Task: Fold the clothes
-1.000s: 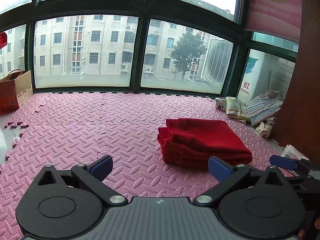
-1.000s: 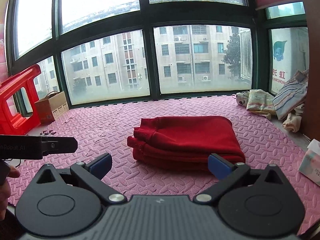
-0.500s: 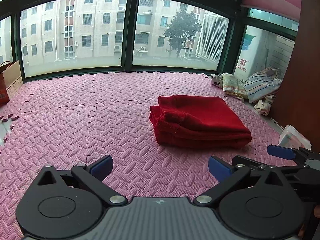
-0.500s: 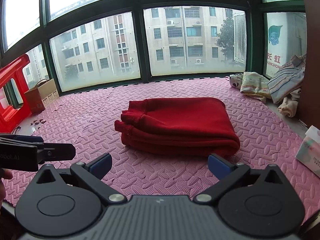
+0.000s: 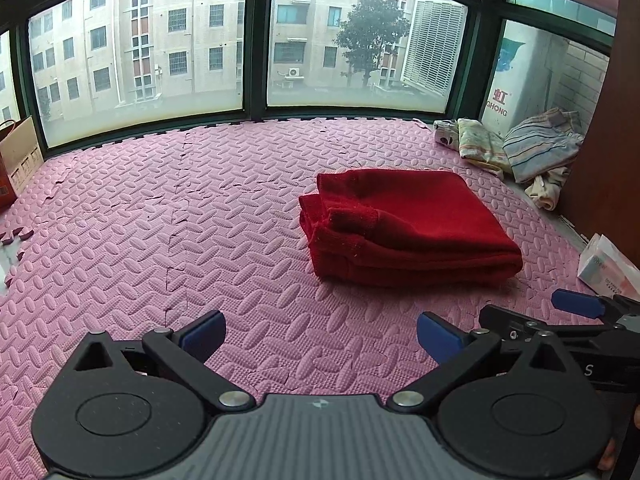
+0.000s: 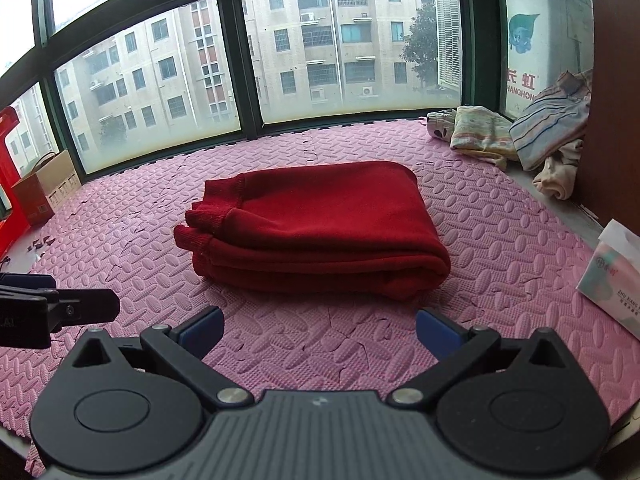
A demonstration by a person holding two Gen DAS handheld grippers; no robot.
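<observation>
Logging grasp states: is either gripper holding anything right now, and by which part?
Nothing is held. The left gripper and right gripper are both open over the pink mat, short of the folded red garment.

Soft, even daylight came through the windows (image 5: 256,36); the sky glared white at upper left. Shadows were faint. Fisheye distortion bent the edges; focus was sharp.

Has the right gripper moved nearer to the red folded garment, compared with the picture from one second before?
Yes. In the right wrist view the red garment now looks larger and lies lower against the window frame, so the open right gripper has moved forward, toward it.
</observation>
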